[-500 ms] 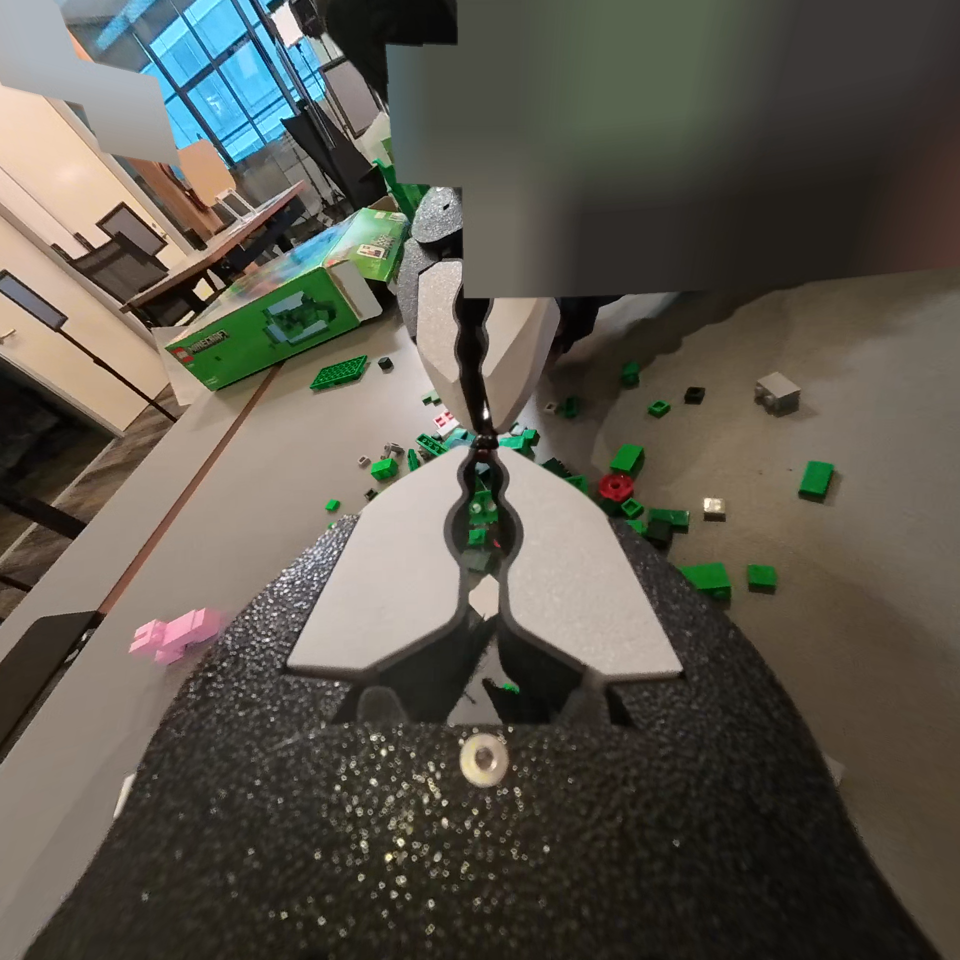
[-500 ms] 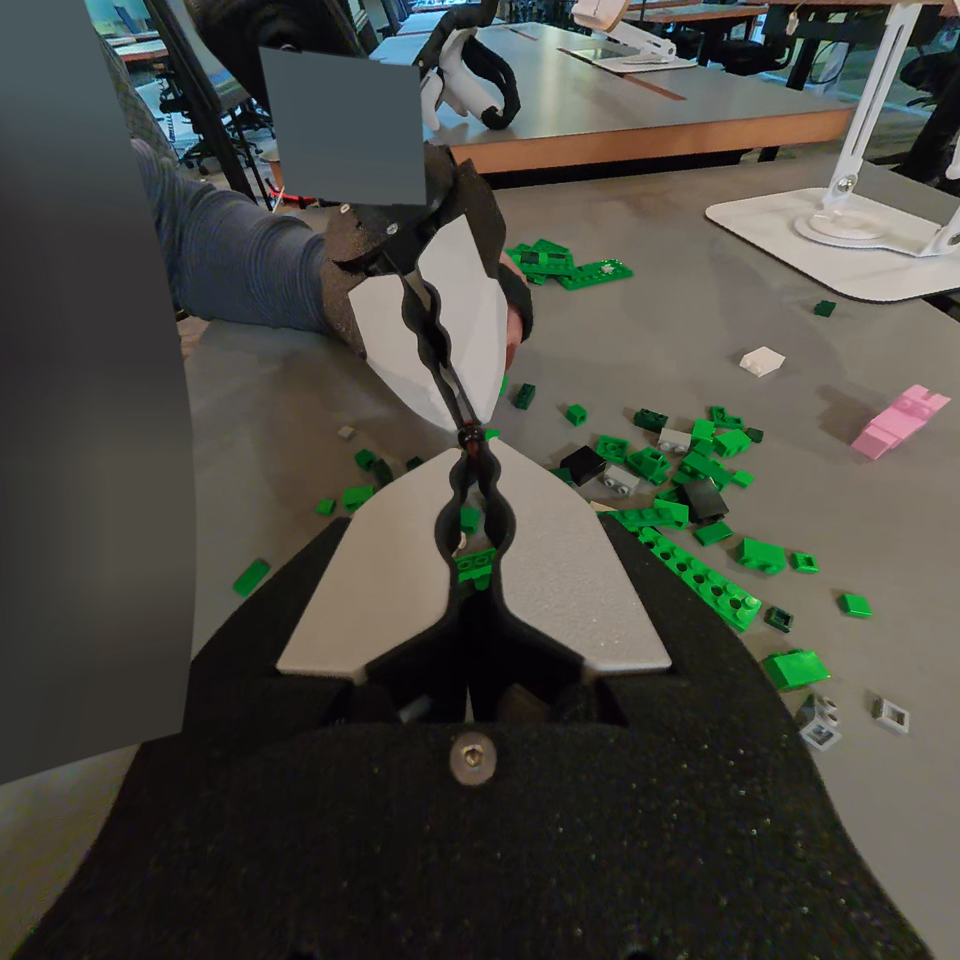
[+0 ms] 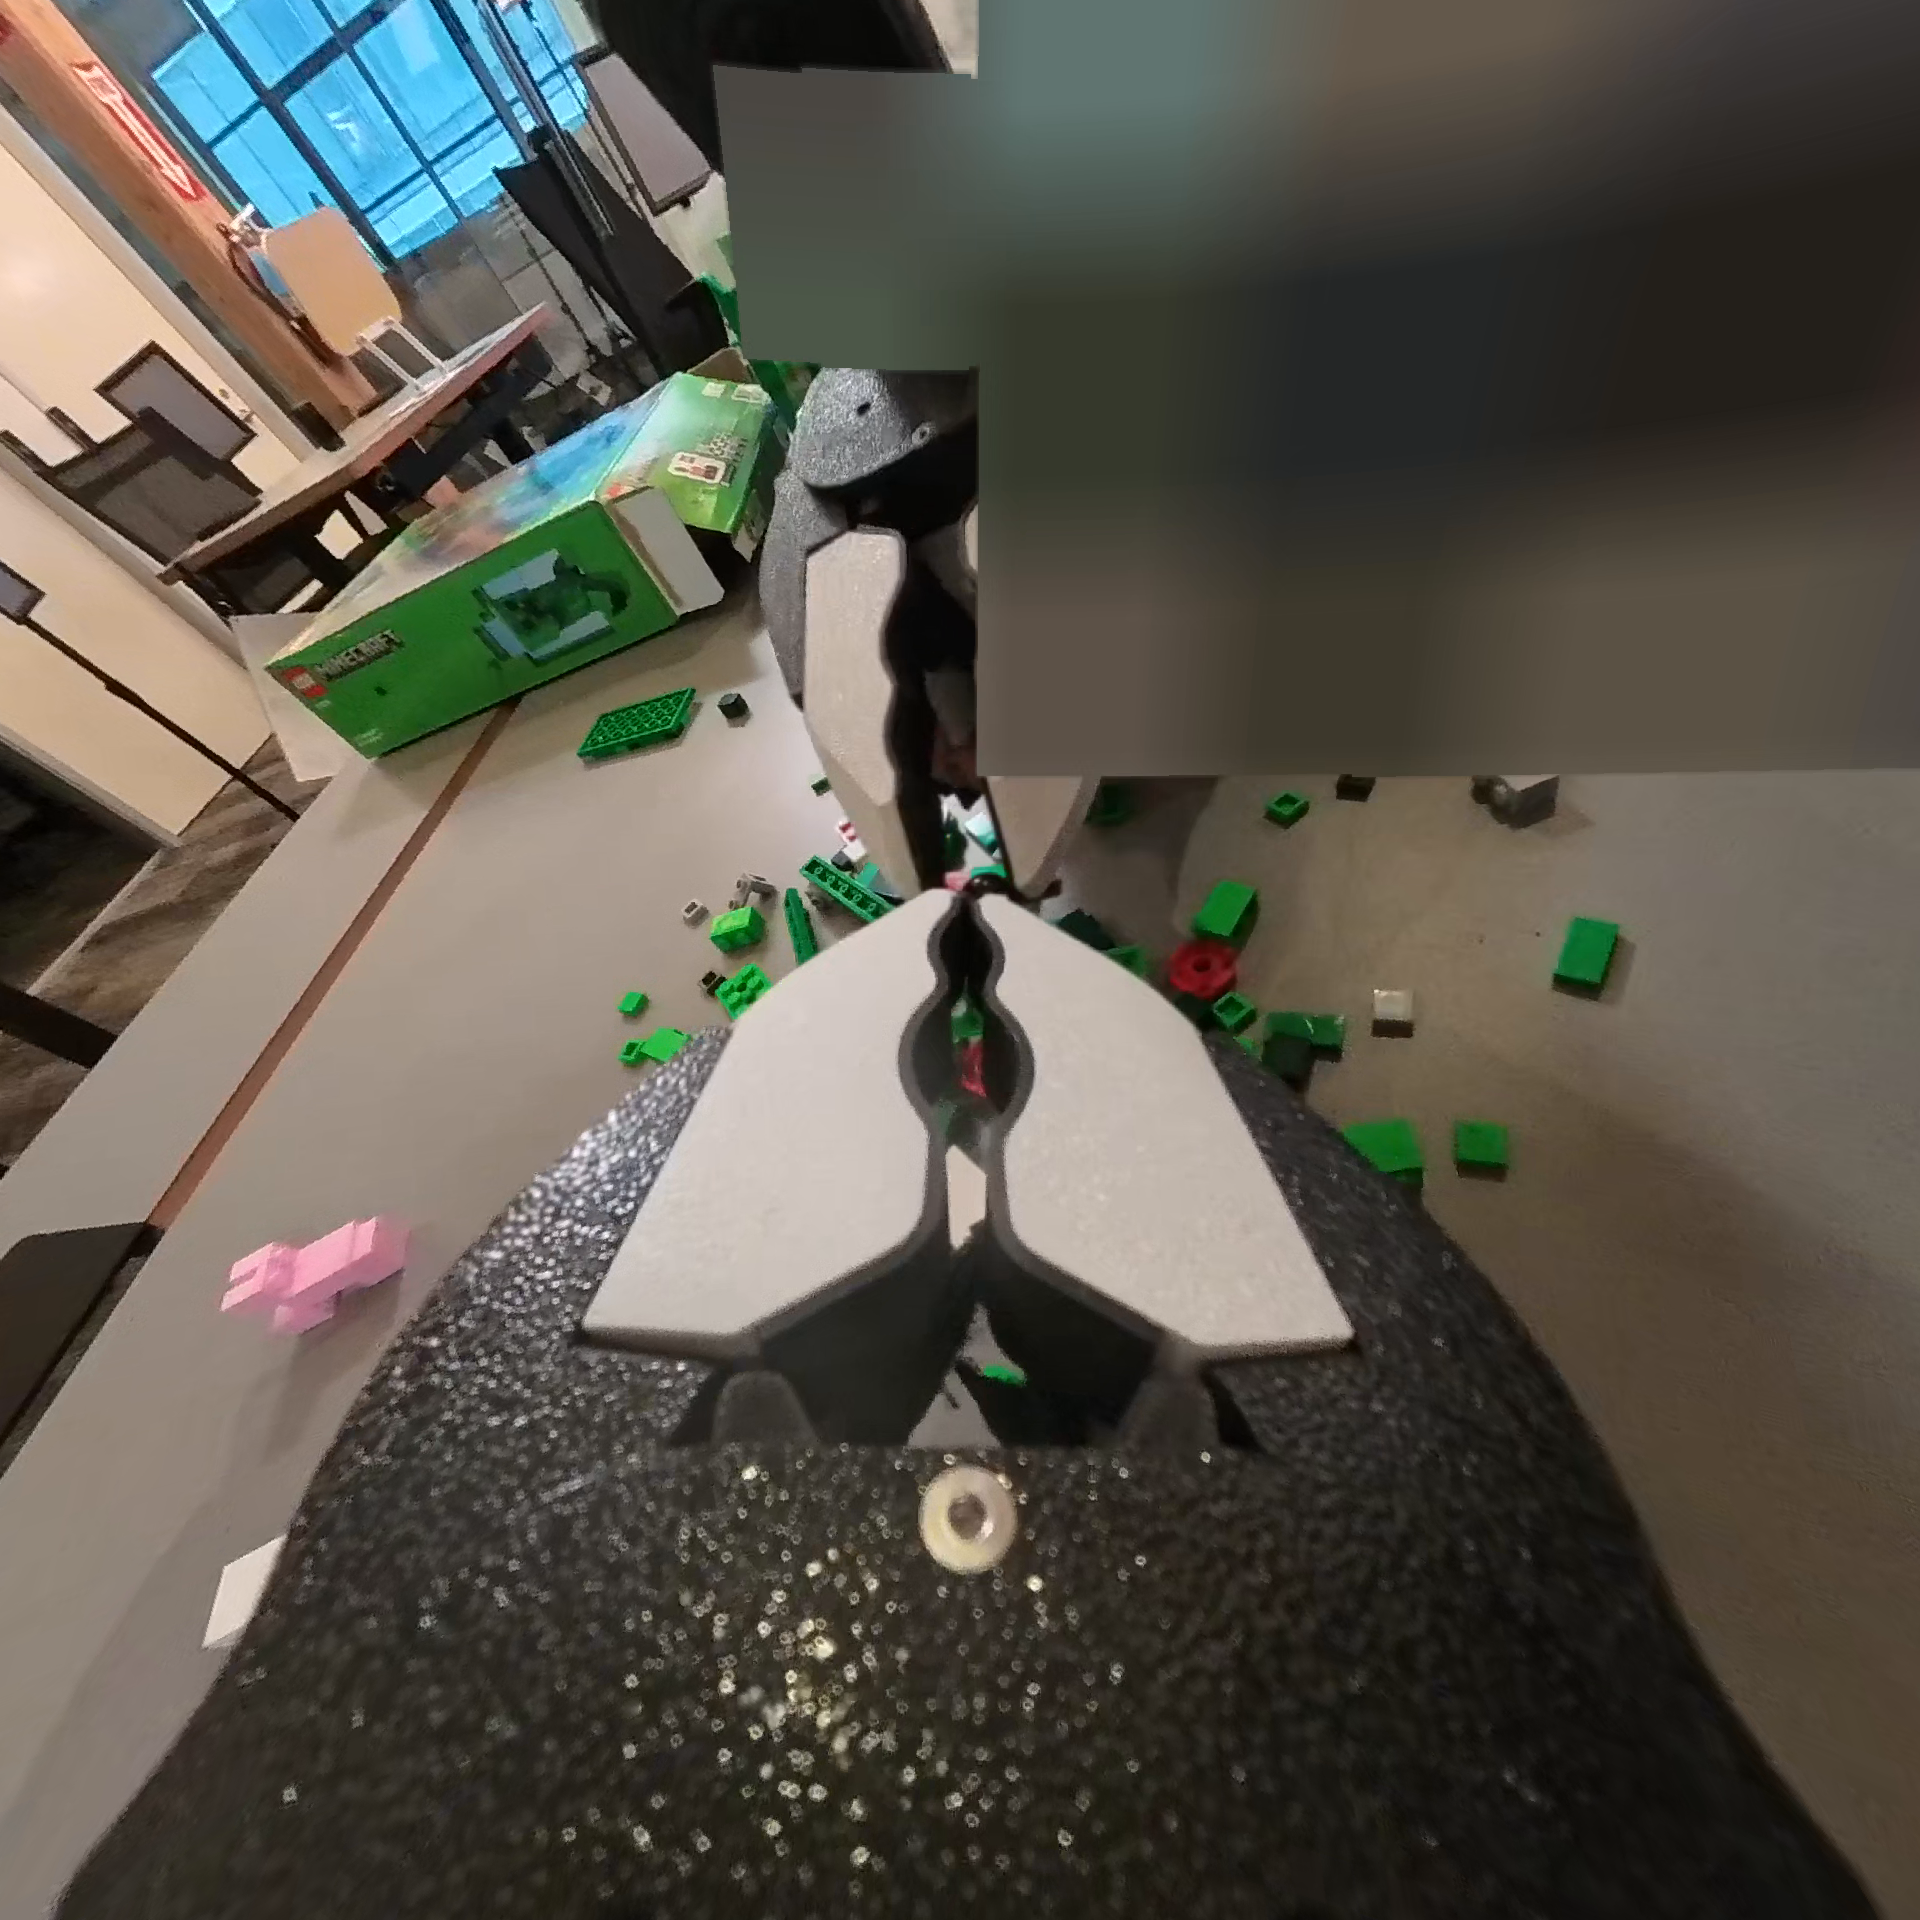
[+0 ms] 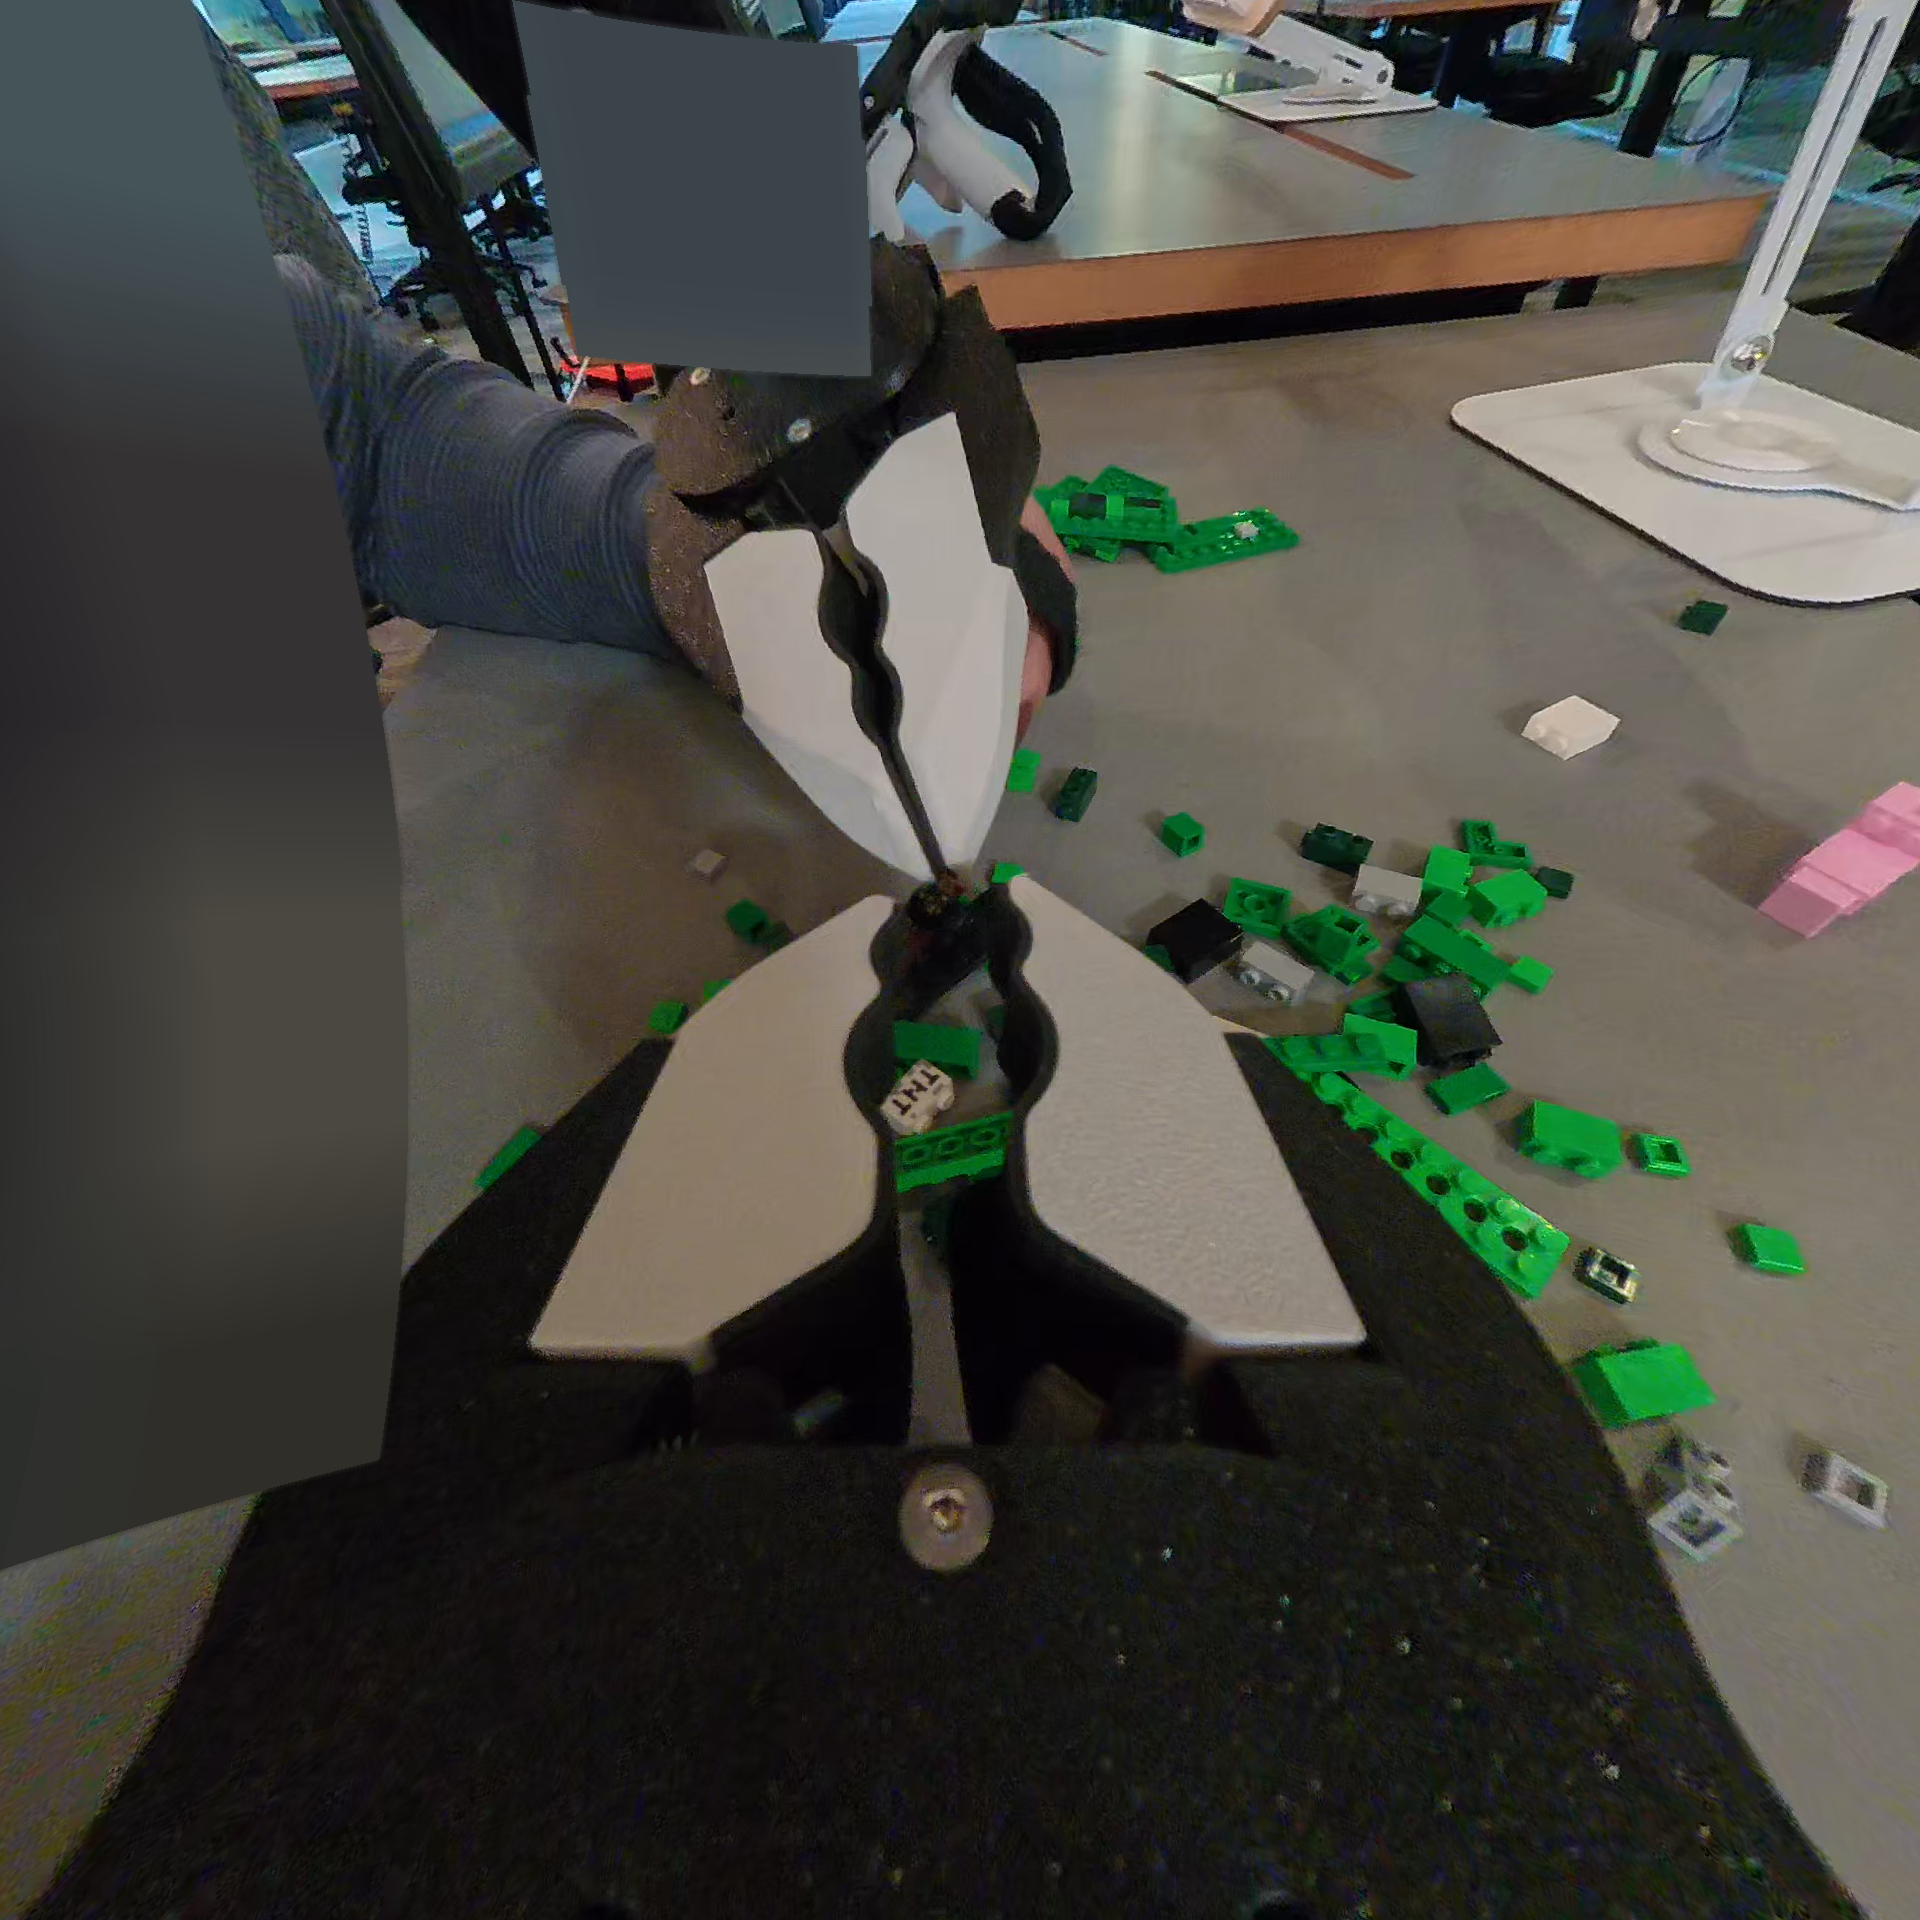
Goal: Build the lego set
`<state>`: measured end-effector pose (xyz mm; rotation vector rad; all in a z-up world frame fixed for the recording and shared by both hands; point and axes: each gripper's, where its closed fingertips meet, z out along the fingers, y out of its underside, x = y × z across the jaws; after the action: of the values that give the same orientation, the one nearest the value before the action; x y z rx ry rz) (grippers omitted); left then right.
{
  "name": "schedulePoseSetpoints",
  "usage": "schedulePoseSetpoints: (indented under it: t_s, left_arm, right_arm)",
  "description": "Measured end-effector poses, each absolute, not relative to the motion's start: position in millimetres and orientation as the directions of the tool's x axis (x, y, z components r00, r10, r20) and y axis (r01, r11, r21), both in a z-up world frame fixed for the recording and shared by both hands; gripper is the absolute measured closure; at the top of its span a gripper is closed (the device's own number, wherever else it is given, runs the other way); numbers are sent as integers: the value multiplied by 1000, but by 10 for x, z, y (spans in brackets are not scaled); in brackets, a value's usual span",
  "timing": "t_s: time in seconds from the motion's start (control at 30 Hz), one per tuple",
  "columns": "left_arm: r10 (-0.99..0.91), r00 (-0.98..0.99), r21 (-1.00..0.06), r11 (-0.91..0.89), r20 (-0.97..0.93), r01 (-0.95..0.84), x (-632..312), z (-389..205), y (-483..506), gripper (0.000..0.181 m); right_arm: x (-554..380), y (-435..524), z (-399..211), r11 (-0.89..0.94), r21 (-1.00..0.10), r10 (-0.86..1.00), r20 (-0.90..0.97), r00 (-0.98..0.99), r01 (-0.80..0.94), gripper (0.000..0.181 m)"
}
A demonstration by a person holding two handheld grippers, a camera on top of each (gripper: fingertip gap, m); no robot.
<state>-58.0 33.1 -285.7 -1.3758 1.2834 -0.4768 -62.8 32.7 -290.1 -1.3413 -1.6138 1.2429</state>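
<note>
Left gripper [image 3: 968, 906]: fingers pressed together at the tips, only the wavy slit showing between them further back. Tips at frame centre in the left wrist view, meeting the tips of the right gripper [image 4: 940, 914] head-on above the table [image 3: 436, 997].

Right gripper, own view: fingers nearly closed, clamped on a tiny dark piece [image 4: 933, 906] at the very tip. Piece small and shadowed; a hint of red on it, shape not readable. Left gripper's point [image 4: 951, 868] touching the same piece from the upper side of the frame. Whether the left fingers pinch the piece or only press against it: cannot tell.

Both pairs of tips raised over the scattered bricks, not resting on the table.

Loose green bricks [image 4: 1444, 956] spread over the right half of the right wrist view, mixed with a few black and light grey ones. Long green strip with holes [image 4: 1455, 1195] lying just right of the right gripper's body. White printed block [image 4: 916, 1096] visible through the gap between the right fingers, on the table below.

Red round piece [image 3: 1203, 968] right of centre in the left wrist view. Pink pig figure [image 3: 312, 1270] at left centre, apart from the pile. Green box [image 3: 488, 623] at upper left, flap open, with a green studded plate [image 3: 636, 722] just in front of it.

Grey sleeve [image 4: 488, 520] behind the left gripper, upper left of the right wrist view. White lamp base [image 4: 1704, 488] at upper right.
</note>
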Motion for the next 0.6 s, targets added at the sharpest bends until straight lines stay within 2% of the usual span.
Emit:
schedulePoseSetpoints:
  t_s: [0.23,0.33,0.47,0.53,0.6]
  left_arm:
    - [-860,330,-876,236,-390,-420,-584,-2870,347,181]
    - [-861,321,-868,236,-395,-436,-584,-2911,344,181]
    - [-885,362,-905,133,-291,-403,-592,-2942,389,181]
    - [-893,391,-927,68,-222,-370,-600,-2935,421,181]
    - [-904,393,-937,25,-171,-349,-593,-2936,417,174]
  right_arm:
    - [-639,325,-2945,-14,-940,969,-97,-227,341,171]
    - [-636,332,-2988,39,-931,974,-46,-223,362,171]
    - [-636,408,-3011,255,-883,964,201,-173,393,171]
    - [-638,465,-2997,416,-810,908,396,-138,414,171]
    - [-641,496,-2986,550,-709,820,558,-125,441,171]
